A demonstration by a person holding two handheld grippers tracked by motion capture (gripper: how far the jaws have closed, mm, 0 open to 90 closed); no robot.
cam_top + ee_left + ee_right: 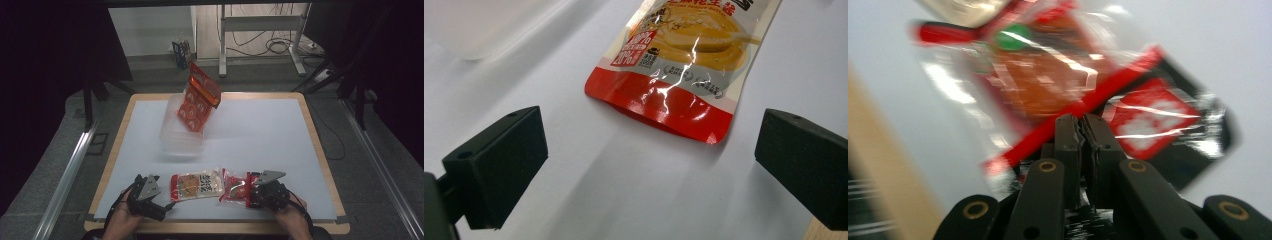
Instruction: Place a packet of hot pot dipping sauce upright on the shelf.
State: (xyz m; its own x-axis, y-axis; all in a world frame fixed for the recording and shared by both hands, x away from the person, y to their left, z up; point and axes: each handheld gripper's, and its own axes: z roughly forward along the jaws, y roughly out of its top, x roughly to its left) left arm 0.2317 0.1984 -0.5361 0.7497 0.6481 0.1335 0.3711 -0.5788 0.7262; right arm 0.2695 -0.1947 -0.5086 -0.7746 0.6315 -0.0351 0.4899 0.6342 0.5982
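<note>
A clear and red snack packet (233, 188) lies near the front edge of the white table top (265, 135). My right gripper (249, 190) is shut on its right end; in the right gripper view the two jaws (1082, 122) pinch the packet's (1048, 85) red seam, and the picture is blurred. To its left lies a white and red sauce packet (196, 185). My left gripper (157, 192) stands open just left of it. In the left gripper view the sauce packet's (684, 65) red bottom edge lies ahead of the wide-apart jaws (649, 137), untouched.
A clear plastic tub (176, 136) stands at the middle of the table's far half. An orange packet (200, 97) leans upright out of it. The wooden table rim (320, 145) runs round the white top. Desk legs and cables stand on the floor beyond.
</note>
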